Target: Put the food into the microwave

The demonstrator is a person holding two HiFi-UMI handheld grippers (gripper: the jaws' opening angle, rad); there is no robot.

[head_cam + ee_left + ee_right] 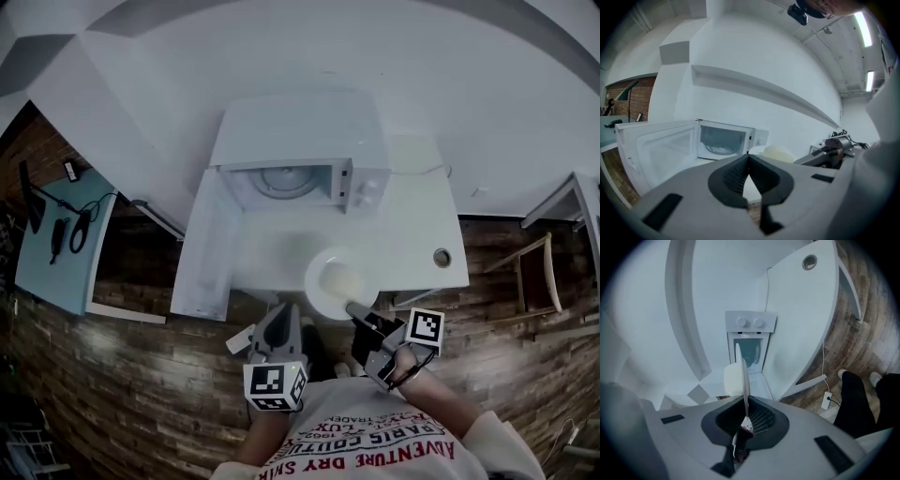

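Note:
The white microwave stands at the back of the white table, its door swung fully open to the left and the turntable showing inside. A white plate carrying a pale mound of food hangs over the table's front edge. My right gripper is shut on the plate's near rim; in the right gripper view the plate runs edge-on out of the jaws toward the cavity. My left gripper is shut on nothing, left of the plate, facing the microwave.
A cable hole sits at the table's right corner. A pale blue desk with dark items is at the far left and a wooden chair at the right. The person's legs and a power strip are on the wooden floor.

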